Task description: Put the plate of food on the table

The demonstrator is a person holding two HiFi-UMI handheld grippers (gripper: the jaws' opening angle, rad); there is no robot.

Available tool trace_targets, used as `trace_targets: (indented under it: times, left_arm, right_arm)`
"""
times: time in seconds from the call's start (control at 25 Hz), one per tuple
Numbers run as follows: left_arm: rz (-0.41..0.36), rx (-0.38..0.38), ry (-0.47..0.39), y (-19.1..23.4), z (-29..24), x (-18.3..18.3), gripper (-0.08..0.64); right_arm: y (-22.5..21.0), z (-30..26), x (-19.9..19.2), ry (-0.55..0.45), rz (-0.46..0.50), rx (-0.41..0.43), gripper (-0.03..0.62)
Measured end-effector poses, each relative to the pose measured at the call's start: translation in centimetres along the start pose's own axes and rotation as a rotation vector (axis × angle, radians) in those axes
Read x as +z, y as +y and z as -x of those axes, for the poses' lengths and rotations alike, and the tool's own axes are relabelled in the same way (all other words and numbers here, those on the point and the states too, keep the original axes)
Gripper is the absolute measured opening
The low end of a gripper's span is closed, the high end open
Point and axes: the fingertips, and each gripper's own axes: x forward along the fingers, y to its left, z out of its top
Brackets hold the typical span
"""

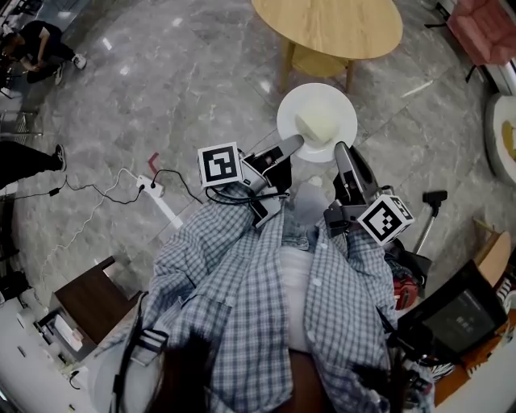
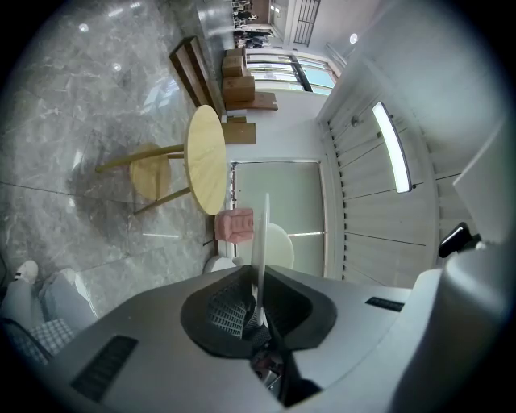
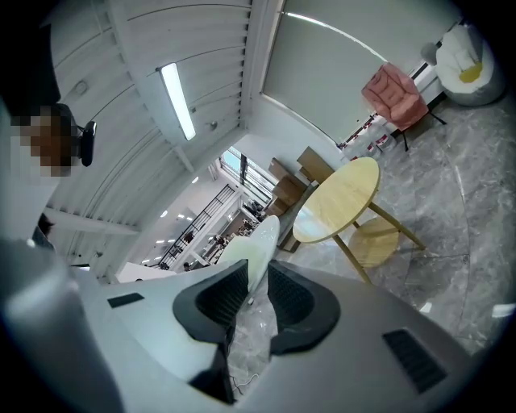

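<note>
**Plate carried between two grips, short of the bench**

The round white plate with a pale block of food on it hangs in the air above the grey marble floor. It sits just short of the near edge of the round light-wood bench and touches nothing but the two tools.

The left hand-held gripper is nipped tight on the plate's near-left rim. In the left gripper view the rim runs edge-on as a thin white line into the narrow slot between its dark ribbed pads.

The right hand-held gripper takes the near-right rim. Its jaws stand partly apart, with the curved lip of the plate filling the gap between them, so I judge it to be clamped on the plate rather than hanging loose.

Holding the plate at two points, one on either side of the near rim, likely keeps it from tipping and sliding the food off. A single grip on a thin rim would probably let it sag.

Both grippers point roughly level toward the bench, which fits carrying the plate flat. The bench top looks bare, and the plate has yet to cross its near edge, so the set-down is not yet begun.
</note>
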Motion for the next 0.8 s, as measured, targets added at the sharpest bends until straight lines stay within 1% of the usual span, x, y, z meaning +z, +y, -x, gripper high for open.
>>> trace_targets:
  times: [0.08, 0.2, 0.32, 0.6, 0.68, 0.8]
  left_arm:
    - [0.006, 0.001, -0.004, 0.1, 0.1, -0.1, 0.028]
    - [0.013, 0.000, -0.016, 0.0, 0.2, 0.1, 0.028]
    - [0.016, -0.005, -0.027, 0.0, 0.0, 0.4, 0.028]
    - [0.006, 0.002, -0.041, -0.3, -0.2, 0.7, 0.028]
    - [0.007, 0.006, -0.046, -0.2, -1.3, 1.2, 0.028]
    - [0.018, 0.019, -0.063, 0.2, -4.9, 3.0, 0.028]
  right_arm:
    - [0.2, 0.0, 0.1, 0.005, 0.013, 0.008, 0.083]
    - [0.1, -0.2, 0.0, 0.005, -0.014, 0.013, 0.083]
    - [0.0, -0.6, 0.2, 0.014, -0.013, 0.019, 0.083]
    - [0.1, -1.0, 0.7, 0.043, 0.002, 0.030, 0.083]
    - [-0.7, -1.5, 1.5, 0.049, -0.011, 0.035, 0.083]
    - [-3.0, -3.3, 4.6, 0.073, -0.010, 0.046, 0.083]
